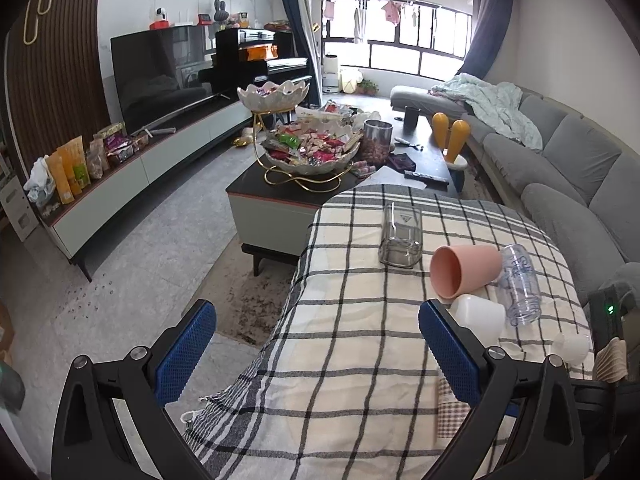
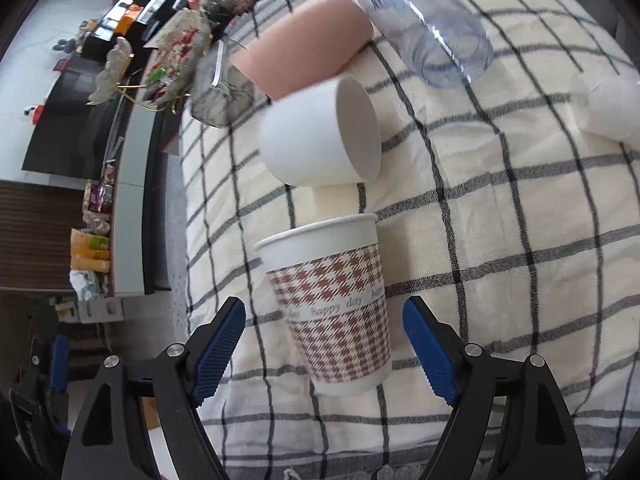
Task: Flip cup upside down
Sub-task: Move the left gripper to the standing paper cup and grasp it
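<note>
Left wrist camera looks high over the checked cloth (image 1: 360, 340) toward twelve o'clock; right wrist camera, rolled sideways, sits close above it, both catching the pink cup (image 1: 466, 270).

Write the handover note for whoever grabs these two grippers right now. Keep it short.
Right gripper: open, fingers either side of the houndstooth paper cup, not closed on it.
Left gripper: open, holding nothing, over the near edge of the checked cloth.
The paper cup lies on the cloth; whether it is tilted or flat is hard to tell through the fisheye. Beyond it lie a white cup, a pink cup and a clear plastic bottle, all on their sides; a square glass stands further back.
Done: no cup gripped yet.
Left: probably close on the paper cup, turn it rim down, set it on the cloth.
</note>
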A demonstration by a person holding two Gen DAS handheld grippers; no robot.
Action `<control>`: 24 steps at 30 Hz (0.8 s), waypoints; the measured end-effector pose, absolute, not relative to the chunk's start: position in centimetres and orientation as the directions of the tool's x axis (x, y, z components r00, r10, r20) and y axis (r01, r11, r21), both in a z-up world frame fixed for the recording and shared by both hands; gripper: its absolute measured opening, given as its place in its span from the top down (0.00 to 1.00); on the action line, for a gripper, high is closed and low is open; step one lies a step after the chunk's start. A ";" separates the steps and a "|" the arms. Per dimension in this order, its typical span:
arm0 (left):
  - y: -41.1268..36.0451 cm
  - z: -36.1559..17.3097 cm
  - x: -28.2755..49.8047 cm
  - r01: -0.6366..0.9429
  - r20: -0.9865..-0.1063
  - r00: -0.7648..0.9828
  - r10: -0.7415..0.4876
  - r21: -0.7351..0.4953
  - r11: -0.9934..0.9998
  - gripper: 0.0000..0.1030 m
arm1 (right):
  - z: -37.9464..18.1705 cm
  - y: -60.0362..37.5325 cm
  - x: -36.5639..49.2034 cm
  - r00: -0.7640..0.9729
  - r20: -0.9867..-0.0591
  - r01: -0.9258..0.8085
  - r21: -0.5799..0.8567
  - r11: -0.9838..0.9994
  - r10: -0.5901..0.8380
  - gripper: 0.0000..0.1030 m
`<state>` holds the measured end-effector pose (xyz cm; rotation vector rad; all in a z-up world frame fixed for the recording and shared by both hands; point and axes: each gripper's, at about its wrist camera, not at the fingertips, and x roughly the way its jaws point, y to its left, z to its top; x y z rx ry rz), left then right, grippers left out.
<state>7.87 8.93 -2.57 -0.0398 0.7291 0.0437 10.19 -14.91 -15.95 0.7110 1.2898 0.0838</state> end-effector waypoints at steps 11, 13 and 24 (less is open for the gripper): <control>5.4 -3.6 4.8 0.005 -0.648 0.759 -0.053 -0.076 0.997 0.00 | -8.9 -19.8 3.3 0.529 -0.834 0.292 0.355 0.888 0.159 0.19; 4.0 -4.5 4.5 0.042 -0.659 0.746 -0.093 -0.092 0.995 0.00 | -8.0 -20.9 1.7 0.559 -0.824 0.302 0.305 0.903 0.091 0.19; -0.2 -9.8 2.7 0.055 -0.597 0.794 -0.116 -0.120 0.991 0.00 | -8.1 -23.5 -2.1 0.625 -0.771 0.334 0.120 0.935 -0.124 0.15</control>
